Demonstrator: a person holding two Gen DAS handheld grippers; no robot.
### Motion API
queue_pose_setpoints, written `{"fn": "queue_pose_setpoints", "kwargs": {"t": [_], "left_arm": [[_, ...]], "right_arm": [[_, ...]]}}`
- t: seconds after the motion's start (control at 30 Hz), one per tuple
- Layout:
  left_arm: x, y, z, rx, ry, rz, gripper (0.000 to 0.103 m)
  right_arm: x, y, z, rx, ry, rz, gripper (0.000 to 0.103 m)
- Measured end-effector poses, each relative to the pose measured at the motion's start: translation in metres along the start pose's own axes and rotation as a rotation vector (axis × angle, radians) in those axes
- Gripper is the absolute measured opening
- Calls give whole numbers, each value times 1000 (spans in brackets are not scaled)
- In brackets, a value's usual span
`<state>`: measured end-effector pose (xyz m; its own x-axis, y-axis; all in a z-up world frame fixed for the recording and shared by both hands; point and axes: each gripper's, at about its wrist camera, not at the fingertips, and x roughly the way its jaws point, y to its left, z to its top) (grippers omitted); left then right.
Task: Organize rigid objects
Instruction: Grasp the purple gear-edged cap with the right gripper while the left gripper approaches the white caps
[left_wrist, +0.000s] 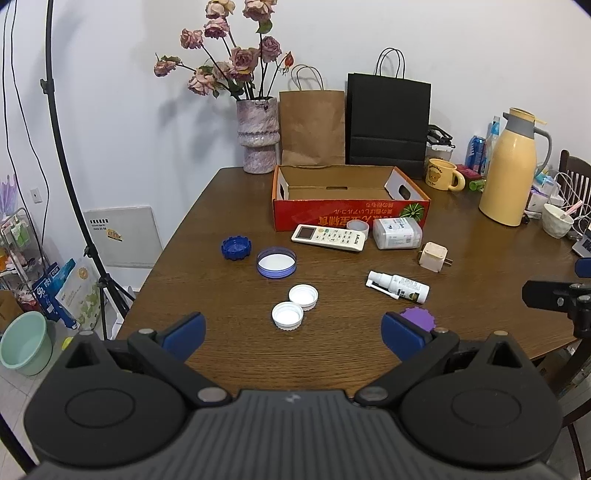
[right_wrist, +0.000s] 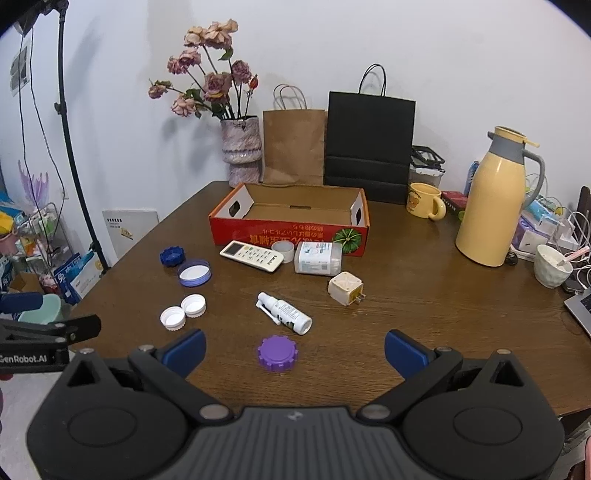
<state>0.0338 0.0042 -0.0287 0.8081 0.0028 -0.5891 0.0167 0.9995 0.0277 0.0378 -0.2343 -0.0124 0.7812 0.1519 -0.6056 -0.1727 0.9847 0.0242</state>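
An open red cardboard box (left_wrist: 351, 212) (right_wrist: 288, 230) sits mid-table. In front of it lie a white remote (left_wrist: 328, 237) (right_wrist: 252, 255), a white jar on its side (left_wrist: 397, 233) (right_wrist: 317, 258), a cream plug adapter (left_wrist: 433, 256) (right_wrist: 345, 288), a spray bottle (left_wrist: 399, 287) (right_wrist: 284, 313), two white caps (left_wrist: 295, 307) (right_wrist: 183, 312), a blue-rimmed lid (left_wrist: 276, 262) (right_wrist: 194, 272), a dark blue cap (left_wrist: 236, 247) (right_wrist: 172, 255) and a purple cap (left_wrist: 419, 318) (right_wrist: 277, 352). My left gripper (left_wrist: 293, 334) is open and empty above the near edge. My right gripper (right_wrist: 295, 350) is open and empty, around the purple cap.
A vase of dried roses (left_wrist: 257, 136), a brown bag (left_wrist: 312, 127) and a black bag (left_wrist: 388, 123) stand at the back. A yellow thermos (left_wrist: 511, 166), a yellow mug (left_wrist: 443, 173), a white bowl (right_wrist: 552, 266) and cables crowd the right side. A light stand (left_wrist: 74, 184) stands left.
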Motion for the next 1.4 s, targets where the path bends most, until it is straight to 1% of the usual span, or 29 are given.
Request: {"fn": "queue_pose_setpoints", "kwargs": {"t": [0.2, 0.3, 0.63, 0.8, 1.07, 1.4], "left_arm": [[15, 2, -2, 0, 6, -9, 103], [23, 2, -3, 2, 5, 1, 103], [55, 4, -8, 3, 35, 1, 103], [75, 6, -10, -2, 50, 0, 103], [105, 9, -13, -16, 58, 10, 103], [139, 13, -20, -32, 47, 11, 103]], "right_arm": [[18, 3, -3, -8, 14, 9, 103], [28, 4, -4, -10, 20, 16, 103], [59, 9, -10, -31, 30, 45, 103], [79, 7, -13, -23, 53, 66, 103], [111, 2, -21, -21, 64, 74, 103], [151, -1, -34, -22, 75, 82, 102]]}}
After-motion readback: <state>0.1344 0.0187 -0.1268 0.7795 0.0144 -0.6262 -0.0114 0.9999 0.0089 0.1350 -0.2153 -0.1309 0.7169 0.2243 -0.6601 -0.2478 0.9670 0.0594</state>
